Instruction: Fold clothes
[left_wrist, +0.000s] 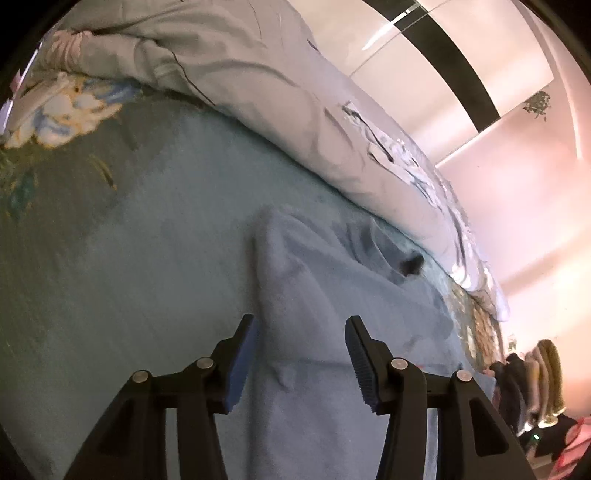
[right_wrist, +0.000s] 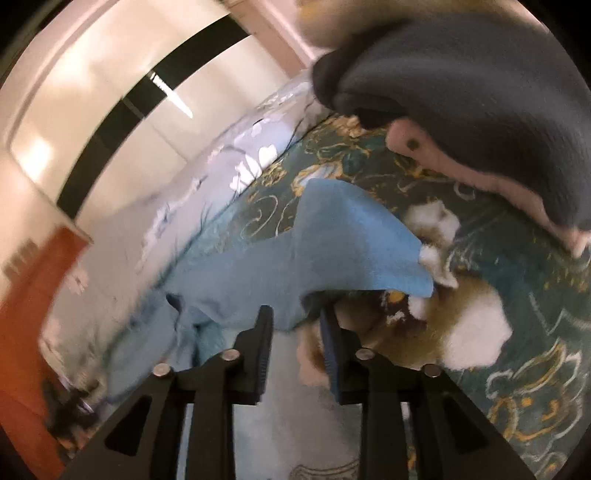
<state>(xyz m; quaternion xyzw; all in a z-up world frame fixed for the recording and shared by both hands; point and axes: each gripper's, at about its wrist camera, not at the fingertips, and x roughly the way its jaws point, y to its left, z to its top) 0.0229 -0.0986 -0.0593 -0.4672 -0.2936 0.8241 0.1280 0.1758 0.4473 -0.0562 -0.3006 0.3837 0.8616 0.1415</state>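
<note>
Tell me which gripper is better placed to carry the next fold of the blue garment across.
Right, probably. The right gripper has an edge of the blue garment between its fingers, lifted off the floral bedspread. The left gripper is open, fingers straddling flat fabric and pinching nothing.

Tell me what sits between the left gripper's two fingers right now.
In the left wrist view, a raised fold of the light blue garment runs up between the open left gripper's fingers; neither pad visibly presses it.
</note>
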